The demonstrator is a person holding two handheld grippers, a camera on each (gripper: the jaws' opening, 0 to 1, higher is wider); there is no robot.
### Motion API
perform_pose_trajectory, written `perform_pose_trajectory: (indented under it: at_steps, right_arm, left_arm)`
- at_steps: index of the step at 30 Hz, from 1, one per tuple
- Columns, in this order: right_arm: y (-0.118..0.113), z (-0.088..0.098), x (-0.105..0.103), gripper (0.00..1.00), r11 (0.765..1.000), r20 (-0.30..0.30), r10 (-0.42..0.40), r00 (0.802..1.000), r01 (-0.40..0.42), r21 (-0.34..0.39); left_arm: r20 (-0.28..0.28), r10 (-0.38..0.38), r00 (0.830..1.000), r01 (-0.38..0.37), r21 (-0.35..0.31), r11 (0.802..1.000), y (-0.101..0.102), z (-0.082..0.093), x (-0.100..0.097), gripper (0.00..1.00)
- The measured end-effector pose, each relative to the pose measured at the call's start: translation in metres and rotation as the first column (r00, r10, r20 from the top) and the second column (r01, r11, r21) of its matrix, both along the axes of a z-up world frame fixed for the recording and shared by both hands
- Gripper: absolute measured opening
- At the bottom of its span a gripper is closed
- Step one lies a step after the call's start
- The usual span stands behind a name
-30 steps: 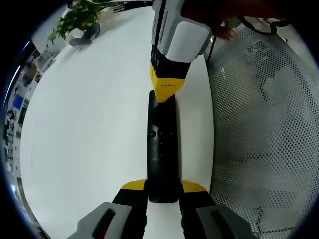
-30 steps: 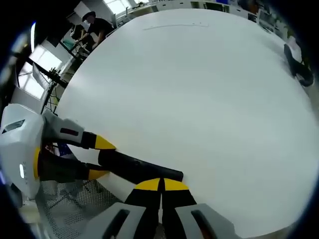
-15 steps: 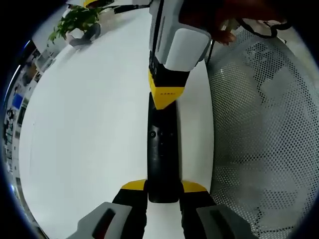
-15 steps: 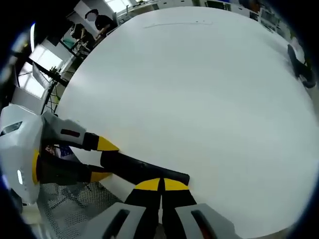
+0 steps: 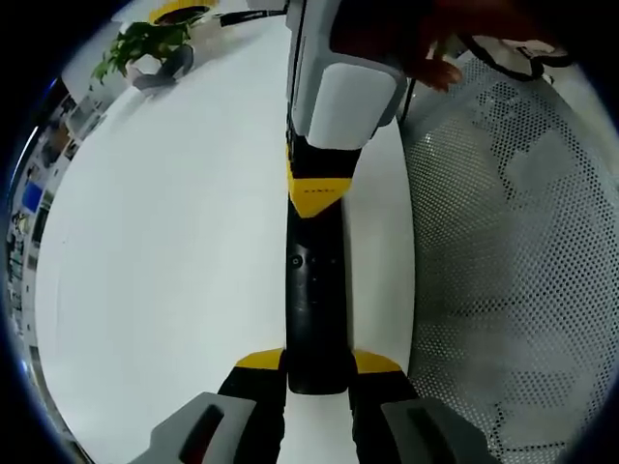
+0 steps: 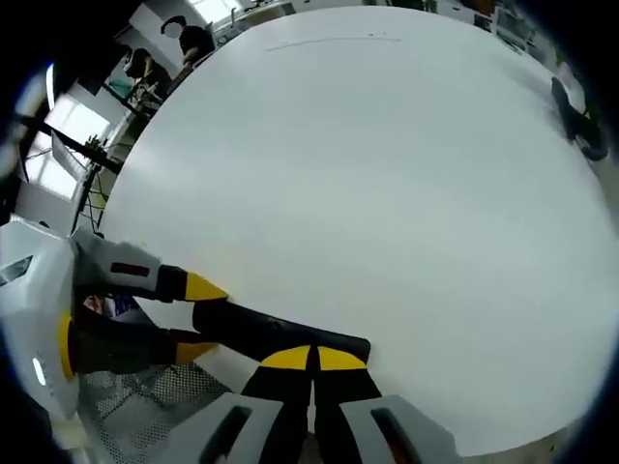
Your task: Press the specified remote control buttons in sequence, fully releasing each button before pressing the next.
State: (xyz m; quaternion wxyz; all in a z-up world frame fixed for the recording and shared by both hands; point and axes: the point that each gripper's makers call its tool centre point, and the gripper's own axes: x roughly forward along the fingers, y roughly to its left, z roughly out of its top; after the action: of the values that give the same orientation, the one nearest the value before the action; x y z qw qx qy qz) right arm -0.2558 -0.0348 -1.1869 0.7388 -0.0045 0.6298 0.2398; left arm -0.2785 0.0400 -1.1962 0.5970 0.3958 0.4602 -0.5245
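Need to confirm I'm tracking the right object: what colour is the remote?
Black. The remote shows best in the left gripper view, lying on the white table.

**An open office or lab floor**

I work at a big white table (image 6: 387,174) with a potted plant (image 5: 145,43) at its far edge. Beyond it I see bright windows (image 6: 58,130), equipment stands, a person (image 6: 189,39) standing, and a perforated mesh chair (image 5: 513,242) beside me.
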Motion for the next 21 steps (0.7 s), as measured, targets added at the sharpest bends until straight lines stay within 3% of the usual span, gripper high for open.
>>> perform_pose_trajectory:
  at_steps: [10, 16, 21]
  right_arm:
    - [-0.001, -0.0006, 0.0014, 0.0, 1.0, 0.019, 0.001, 1.0, -0.001, 0.006]
    - [0.0, -0.0014, 0.0014, 0.0, 0.997, 0.066, 0.068, 0.996, -0.065, -0.034]
    - [-0.0005, -0.0005, 0.0006, 0.0, 0.997, 0.073, 0.071, 0.995, -0.069, -0.035]
  left_arm:
    - [0.001, 0.004, 1.0, -0.004, -0.005, 1.0, 0.0002, 0.0, 0.0, 0.24]
    - [0.003, 0.0, 1.0, 0.0, -0.019, 1.0, 0.0003, 0.0, -0.0001, 0.24]
    - [0.009, -0.001, 1.0, 0.001, -0.042, 0.999, 0.0004, 0.0, -0.0004, 0.24]
